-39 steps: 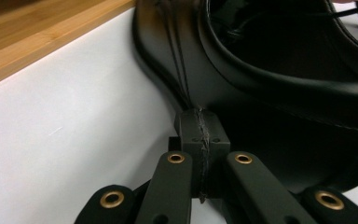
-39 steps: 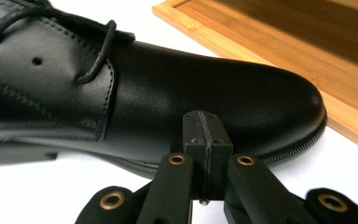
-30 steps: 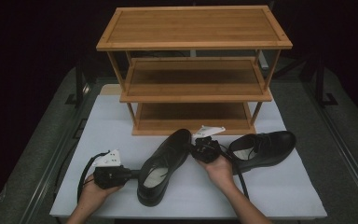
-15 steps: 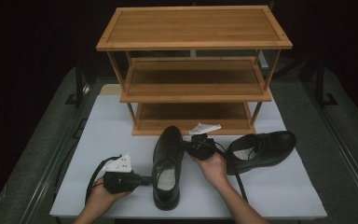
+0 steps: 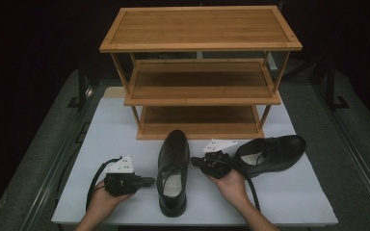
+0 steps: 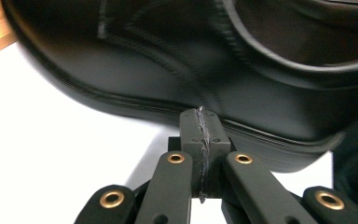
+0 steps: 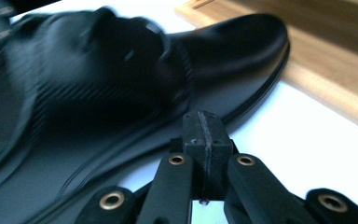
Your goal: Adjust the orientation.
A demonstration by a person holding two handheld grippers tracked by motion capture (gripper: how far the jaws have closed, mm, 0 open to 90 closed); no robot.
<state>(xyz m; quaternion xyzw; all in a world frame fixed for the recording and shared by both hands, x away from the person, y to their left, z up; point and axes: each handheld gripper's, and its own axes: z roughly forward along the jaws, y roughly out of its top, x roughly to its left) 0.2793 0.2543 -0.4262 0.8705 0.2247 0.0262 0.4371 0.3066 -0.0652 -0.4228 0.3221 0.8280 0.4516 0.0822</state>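
A black, glossy leather lace-up dress shoe point(image 5: 173, 172) lies on its sole on the white table top point(image 5: 294, 197), near the middle of the front edge, its smooth rounded toe pointing away from the person toward the rack and its open heel toward the front edge, so its long axis runs front to back. The left gripper view shows its stitched side seams and ridged sole edge point(image 6: 205, 74) close up. On the shoe's left, the left gripper point(image 5: 147, 181), black with a grey three-cornered plate on top, rests low on the table top in the person's left hand point(image 5: 101, 202); its jaws are clenched together on nothing, tips just beside the shoe's side; whether they touch it I cannot tell. On the shoe's other side the right gripper point(image 5: 193, 161), held in the right hand point(image 5: 231, 180), also has its jaws pressed tight together with nothing between them, tips just beside the shoe's upper. A second black leather lace-up shoe point(image 5: 272, 154) lies toward the right edge, its long axis running left to right, toe to the right. Behind both shoes stands a three-tier wooden shoe rack point(image 5: 200, 43) of pale bamboo-like boards, flat rectangular shelves with raised rims on slim slanted legs, toward the back edge.
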